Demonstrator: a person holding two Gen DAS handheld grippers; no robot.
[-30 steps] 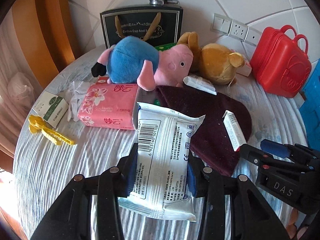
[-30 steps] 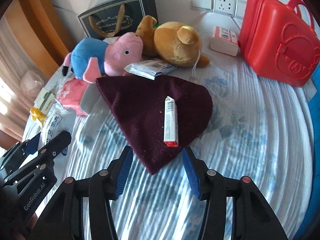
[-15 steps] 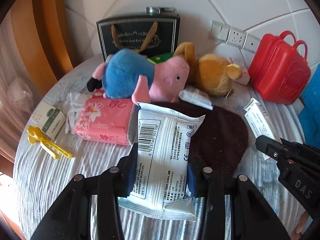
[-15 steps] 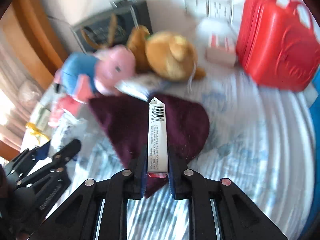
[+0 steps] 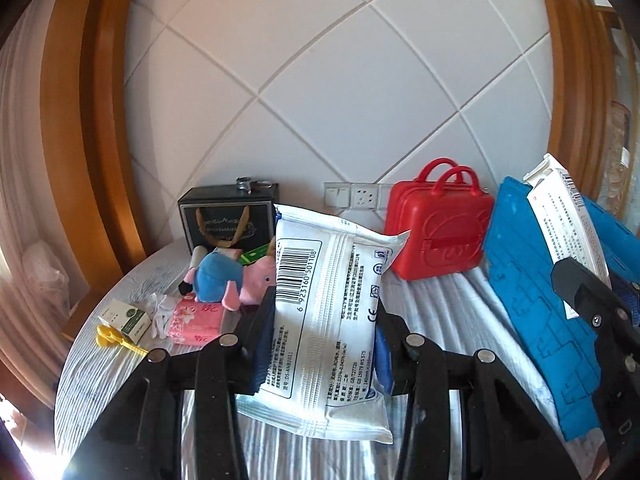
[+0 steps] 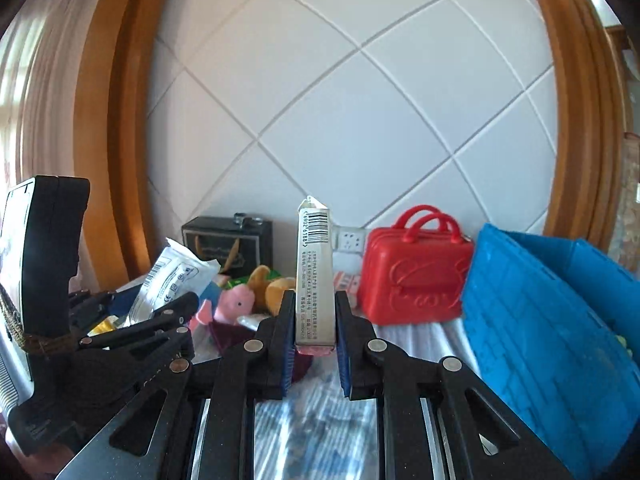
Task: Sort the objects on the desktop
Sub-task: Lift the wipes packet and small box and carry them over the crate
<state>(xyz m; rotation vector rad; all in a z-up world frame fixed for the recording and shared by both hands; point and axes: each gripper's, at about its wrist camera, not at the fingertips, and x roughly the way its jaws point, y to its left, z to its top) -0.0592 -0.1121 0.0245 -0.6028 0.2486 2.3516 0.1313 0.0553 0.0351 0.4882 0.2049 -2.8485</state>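
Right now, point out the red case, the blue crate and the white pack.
red case [image 5: 438,236], left wrist view, middle of its front face.
blue crate [image 6: 532,320], right wrist view, its ribbed outer wall.
white pack [image 5: 324,320], left wrist view, printed middle between the left gripper's fingers.

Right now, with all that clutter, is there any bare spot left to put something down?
Yes: striped cloth lies bare between the red case and blue crate, and along the near left edge below the yellow clip. The back left is crowded: plush pig, tissue pack, black gift bag.
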